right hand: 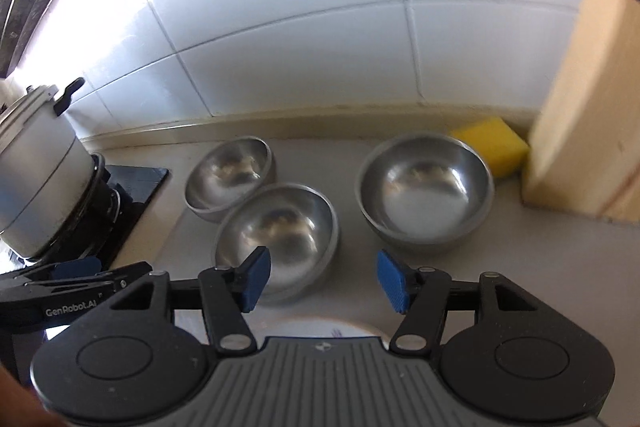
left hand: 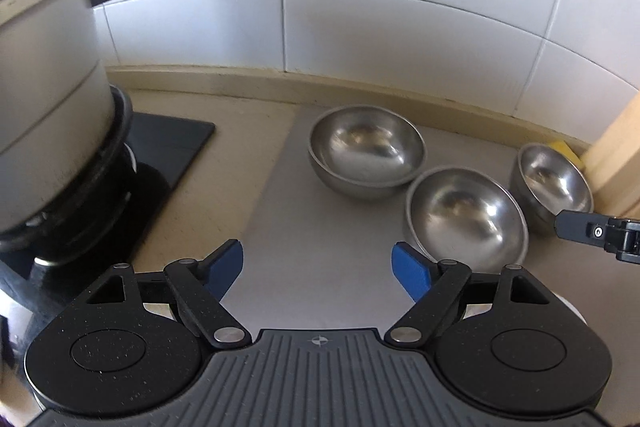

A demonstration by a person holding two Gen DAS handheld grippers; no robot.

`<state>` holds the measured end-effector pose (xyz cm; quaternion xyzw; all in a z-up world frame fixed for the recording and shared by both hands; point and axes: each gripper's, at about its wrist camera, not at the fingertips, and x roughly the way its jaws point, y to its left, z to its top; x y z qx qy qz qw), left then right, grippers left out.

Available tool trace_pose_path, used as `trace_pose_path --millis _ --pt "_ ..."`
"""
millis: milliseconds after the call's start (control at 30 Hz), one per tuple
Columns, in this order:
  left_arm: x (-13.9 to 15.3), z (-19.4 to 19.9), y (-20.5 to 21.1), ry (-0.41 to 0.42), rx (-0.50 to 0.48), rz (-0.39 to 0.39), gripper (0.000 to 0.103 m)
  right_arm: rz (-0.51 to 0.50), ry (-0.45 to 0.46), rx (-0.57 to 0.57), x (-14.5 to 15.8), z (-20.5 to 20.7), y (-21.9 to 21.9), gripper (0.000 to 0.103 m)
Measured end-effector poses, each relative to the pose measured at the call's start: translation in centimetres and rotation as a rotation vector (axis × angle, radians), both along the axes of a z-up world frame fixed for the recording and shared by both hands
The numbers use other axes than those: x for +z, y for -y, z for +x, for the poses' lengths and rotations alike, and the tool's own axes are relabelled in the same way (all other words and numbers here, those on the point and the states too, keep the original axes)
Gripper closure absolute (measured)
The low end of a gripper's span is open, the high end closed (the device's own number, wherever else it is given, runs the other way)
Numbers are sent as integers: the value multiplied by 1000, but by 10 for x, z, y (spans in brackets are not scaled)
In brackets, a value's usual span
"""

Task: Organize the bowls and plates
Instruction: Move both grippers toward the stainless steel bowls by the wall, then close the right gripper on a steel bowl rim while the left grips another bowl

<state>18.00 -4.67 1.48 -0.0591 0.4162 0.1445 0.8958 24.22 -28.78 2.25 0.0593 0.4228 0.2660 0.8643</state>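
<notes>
Three steel bowls stand upright on a grey mat (left hand: 280, 227): a left bowl (left hand: 366, 149) (right hand: 230, 177), a middle bowl (left hand: 466, 217) (right hand: 280, 231) and a right bowl (left hand: 554, 181) (right hand: 426, 193). My left gripper (left hand: 318, 269) is open and empty, low over the mat, just left of the middle bowl. My right gripper (right hand: 324, 279) is open and empty, above the near rim of the middle bowl. Part of the right gripper shows at the right edge of the left wrist view (left hand: 600, 233). A white plate (right hand: 320, 331) lies beneath the right gripper, mostly hidden.
A large steel pot (left hand: 44, 99) (right hand: 36, 179) sits on a black stove (left hand: 168, 147) at the left. A yellow sponge (right hand: 492, 143) and a wooden block (right hand: 588, 115) stand at the right. A white tiled wall (left hand: 360, 7) lies behind the counter.
</notes>
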Motion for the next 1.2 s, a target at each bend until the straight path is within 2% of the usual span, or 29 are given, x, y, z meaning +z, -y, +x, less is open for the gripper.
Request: trace_pose_path --millis 367,533,633,800,1000,1200 --pt "9 35 -29 -11 -51 -31 23 -36 6 29 16 26 -48 71" --pt "4 49 -27 -51 -135 -81 25 -63 -15 29 12 37 -67 71" --pt "7 57 -25 -37 -165 -55 25 -71 -31 20 12 49 -73 71" --pt "4 76 -46 -36 -122 -57 25 -64 -48 22 11 72 -92 71" --pt "-9 98 -70 -60 -75 -95 25 -68 -85 39 -6 102 -119 71" --pt "-22 119 -74 -81 -68 -142 29 -82 -135 79 -27 126 -138 71"
